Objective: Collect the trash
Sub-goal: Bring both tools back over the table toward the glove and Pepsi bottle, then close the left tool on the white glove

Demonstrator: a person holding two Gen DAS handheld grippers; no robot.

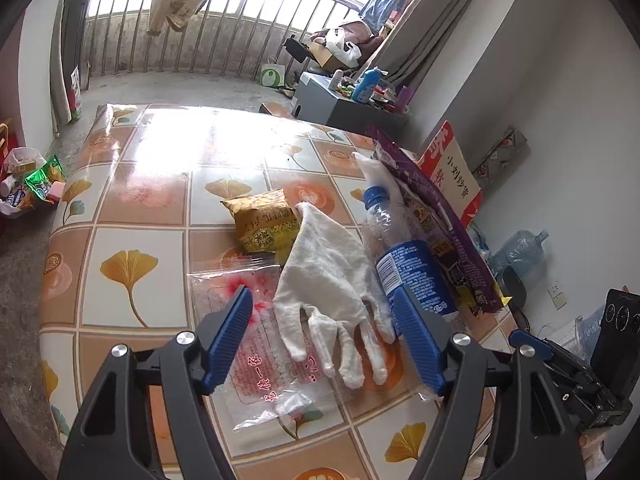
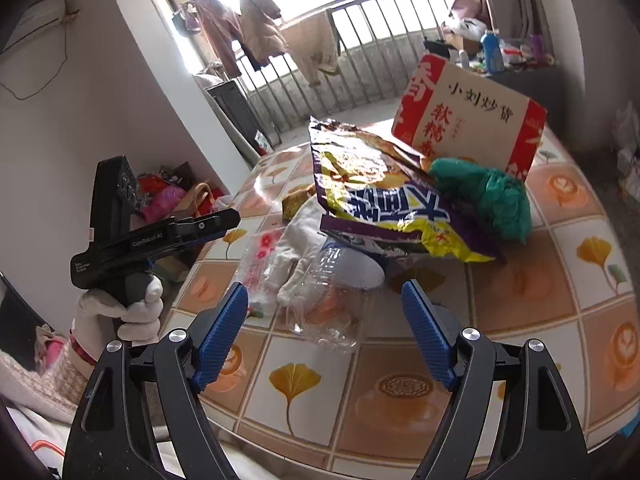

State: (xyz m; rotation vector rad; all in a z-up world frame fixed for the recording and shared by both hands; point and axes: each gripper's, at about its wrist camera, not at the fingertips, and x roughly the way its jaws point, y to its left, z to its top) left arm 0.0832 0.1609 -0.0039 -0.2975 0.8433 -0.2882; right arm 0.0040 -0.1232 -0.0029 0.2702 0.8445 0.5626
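Gripper (image 1: 326, 344) astride glove (image 1: 328, 280), fingers nearward

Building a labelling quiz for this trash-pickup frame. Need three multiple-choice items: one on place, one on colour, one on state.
1. Where does the white glove lie?
A. between the clear printed wrapper and the plastic bottle
B. on the floor
C. inside the red and white box

2. What colour is the bottle's cap?
A. red
B. blue
C. green

3. How do the left tongs stand?
A. shut on the bottle
B. shut on the glove
C. open, holding nothing

Answers:
1 A, the left wrist view shows the glove flat on the table with the wrapper to its left and the bottle to its right.
2 B, the cap is blue, like the label.
3 C, both blue pads stand apart above the glove's fingers with nothing pressed between them.
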